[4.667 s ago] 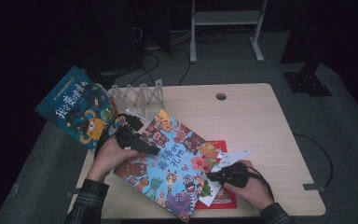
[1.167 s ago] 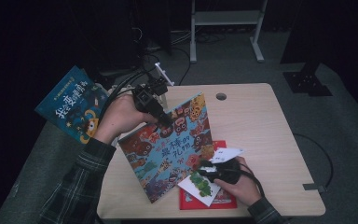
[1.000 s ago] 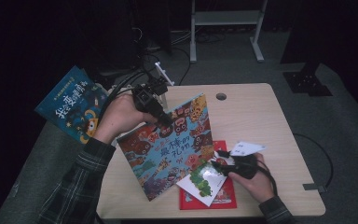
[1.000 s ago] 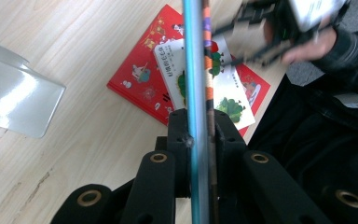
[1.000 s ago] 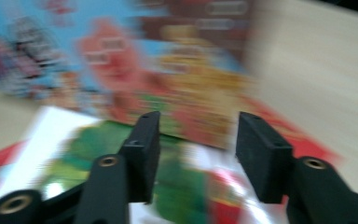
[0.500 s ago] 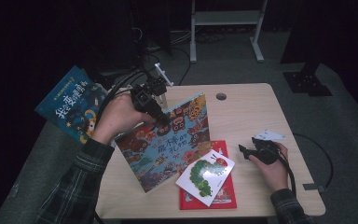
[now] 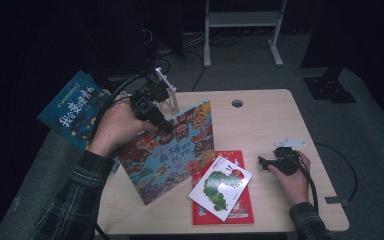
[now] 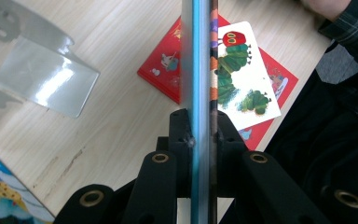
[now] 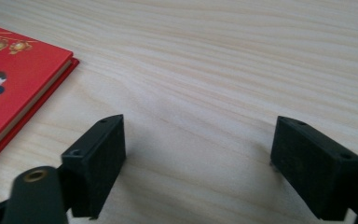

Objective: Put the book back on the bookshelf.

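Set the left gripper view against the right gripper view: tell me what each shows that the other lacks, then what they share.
Left gripper view alone: the left gripper shut on the edge of the big picture book, seen edge-on; the white caterpillar book lying on the red book; a metal book stand; a plaid sleeve.

Right gripper view alone: the right gripper, its jaws wide apart after just opening, nothing between them, low over bare wood.

Both: the wooden table and the red book, which in the right gripper view is a corner at the left edge.
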`<state>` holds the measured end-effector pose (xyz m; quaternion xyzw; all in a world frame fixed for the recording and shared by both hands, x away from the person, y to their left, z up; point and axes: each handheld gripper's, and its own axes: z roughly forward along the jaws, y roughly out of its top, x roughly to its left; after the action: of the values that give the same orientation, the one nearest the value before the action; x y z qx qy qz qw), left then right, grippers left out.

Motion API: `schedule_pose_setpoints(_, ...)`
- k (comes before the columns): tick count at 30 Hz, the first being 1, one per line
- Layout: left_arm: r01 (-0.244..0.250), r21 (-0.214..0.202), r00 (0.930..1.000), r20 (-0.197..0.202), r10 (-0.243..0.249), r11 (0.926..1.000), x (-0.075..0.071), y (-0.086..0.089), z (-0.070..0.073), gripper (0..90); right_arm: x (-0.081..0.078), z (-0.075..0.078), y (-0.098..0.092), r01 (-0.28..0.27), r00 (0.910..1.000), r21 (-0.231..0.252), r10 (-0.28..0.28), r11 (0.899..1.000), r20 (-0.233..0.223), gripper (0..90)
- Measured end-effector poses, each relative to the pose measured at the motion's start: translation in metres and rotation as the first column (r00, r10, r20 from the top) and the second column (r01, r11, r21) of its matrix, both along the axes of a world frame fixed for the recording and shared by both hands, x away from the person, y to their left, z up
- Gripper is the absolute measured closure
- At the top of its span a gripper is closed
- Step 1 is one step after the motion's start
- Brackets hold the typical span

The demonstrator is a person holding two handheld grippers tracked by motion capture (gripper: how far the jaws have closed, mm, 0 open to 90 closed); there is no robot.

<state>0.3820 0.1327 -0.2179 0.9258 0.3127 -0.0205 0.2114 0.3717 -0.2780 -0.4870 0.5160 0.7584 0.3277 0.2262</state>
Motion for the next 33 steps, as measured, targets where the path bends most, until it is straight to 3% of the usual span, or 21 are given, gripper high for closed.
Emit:
schedule_pose_setpoints(18, -0.121, -0.004, 0.9926, -0.014, 0.121, 0.9927, -0.002, 0.052, 0.003, 81.4, 0.001, 0.0, 0.0, 0.017, 0.9998, -0.004, -0.017, 1.0, -0.004, 13.2)
schedule_pose_setpoints(24, -0.176, -0.014, 0.9843, -0.019, 0.176, 0.9843, -0.003, 0.075, 0.004, 81.4, 0.001, 0.0, 0.0, 0.02, 0.9998, -0.006, -0.02, 1.0, -0.003, 13.2)
schedule_pose_setpoints(33, -0.259, -0.01, 0.9656, -0.022, 0.259, 0.9658, -0.005, 0.108, 0.005, 81.4, 0.001, 0.0, -0.001, 0.028, 0.9996, -0.004, -0.028, 1.0, -0.002, 13.2)
